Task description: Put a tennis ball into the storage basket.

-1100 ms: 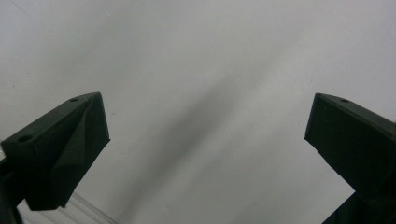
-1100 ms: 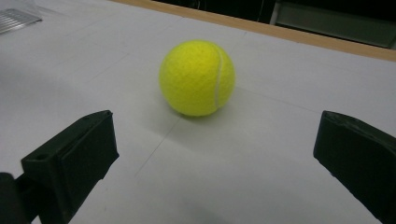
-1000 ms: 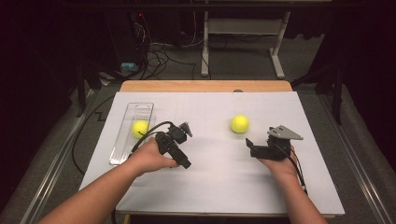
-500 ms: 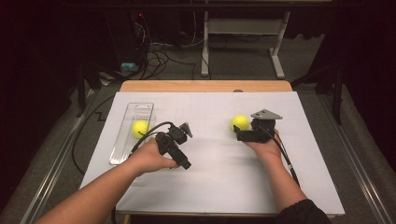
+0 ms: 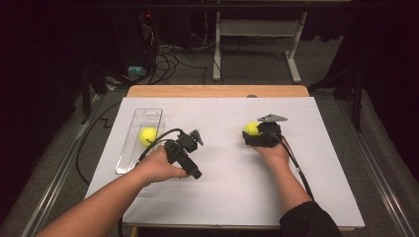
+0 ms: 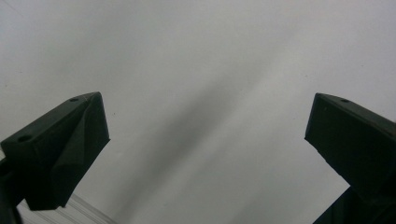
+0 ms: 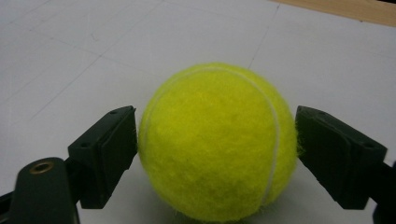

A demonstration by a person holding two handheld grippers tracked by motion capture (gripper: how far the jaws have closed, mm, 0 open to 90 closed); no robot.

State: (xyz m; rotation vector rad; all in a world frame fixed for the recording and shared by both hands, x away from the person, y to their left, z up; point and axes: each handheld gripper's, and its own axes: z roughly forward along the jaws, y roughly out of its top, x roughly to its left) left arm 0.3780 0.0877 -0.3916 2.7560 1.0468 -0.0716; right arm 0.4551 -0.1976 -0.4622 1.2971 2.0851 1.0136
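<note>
Tennis ball (image 7: 217, 142) rests on white-papered table (image 5: 237, 192), dark room behind.

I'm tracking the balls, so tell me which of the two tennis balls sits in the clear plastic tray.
The left tennis ball: it lies inside the clear tray near the left gripper. The other ball rests on the white sheet between the right gripper's jaws.

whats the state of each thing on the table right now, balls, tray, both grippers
right gripper: jaws have just been closing, pads on both sides of a ball
tennis ball: on the white sheet, between those jaws
left gripper: open, nothing between its jaws
second tennis ball: lying in the tray
clear tray: flat on the sheet, holding one ball
</note>
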